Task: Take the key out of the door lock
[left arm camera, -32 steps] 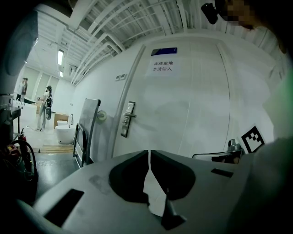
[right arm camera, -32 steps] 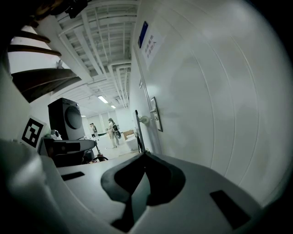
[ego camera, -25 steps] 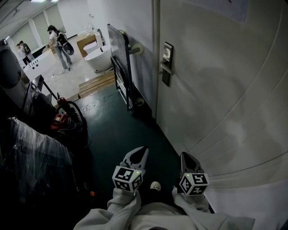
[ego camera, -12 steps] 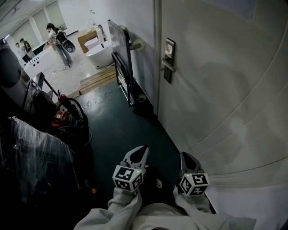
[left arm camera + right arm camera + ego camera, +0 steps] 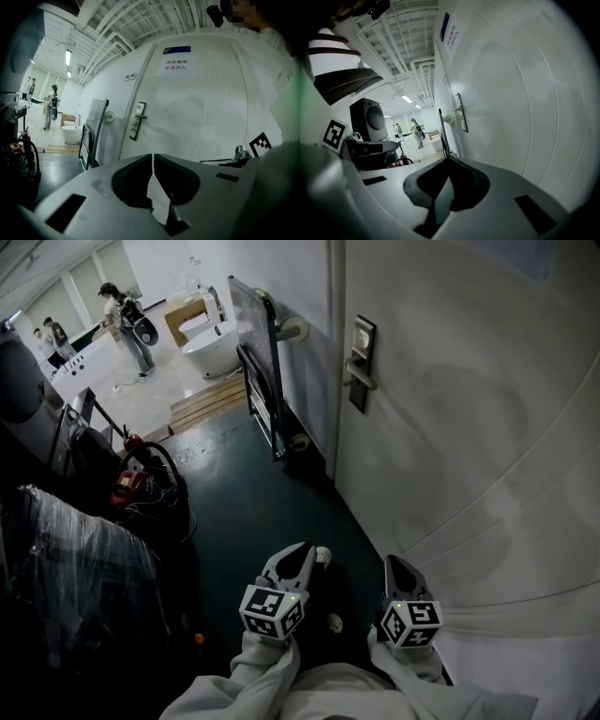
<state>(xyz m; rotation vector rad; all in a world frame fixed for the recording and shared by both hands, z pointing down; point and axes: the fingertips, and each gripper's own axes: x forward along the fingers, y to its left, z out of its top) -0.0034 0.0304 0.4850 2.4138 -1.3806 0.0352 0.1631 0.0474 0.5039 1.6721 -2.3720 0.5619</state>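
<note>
The white door [image 5: 469, 427] fills the right side of the head view. Its metal lock plate with lever handle [image 5: 362, 362] sits far ahead of both grippers; a key in it is too small to make out. The left gripper [image 5: 302, 554] and right gripper [image 5: 398, 566] are held low, close to my body, above the dark green floor. In the left gripper view the plate [image 5: 137, 121] is distant, and the left gripper [image 5: 153, 157] is shut with nothing in it. The right gripper [image 5: 448, 159] also looks shut and empty, with the plate [image 5: 461, 118] far off.
A black hand cart [image 5: 258, 362] leans against the wall left of the door. A plastic-wrapped bundle [image 5: 75, 568] and a red device with cables [image 5: 127, 486] crowd the left. Far back are a white bathtub [image 5: 208, 348], wooden boards [image 5: 202, 404] and people [image 5: 127, 320].
In the head view the lock plate and door have shifted slightly right and down. Both grippers stay in about the same place, jaws together. A person at the back has stepped on.
</note>
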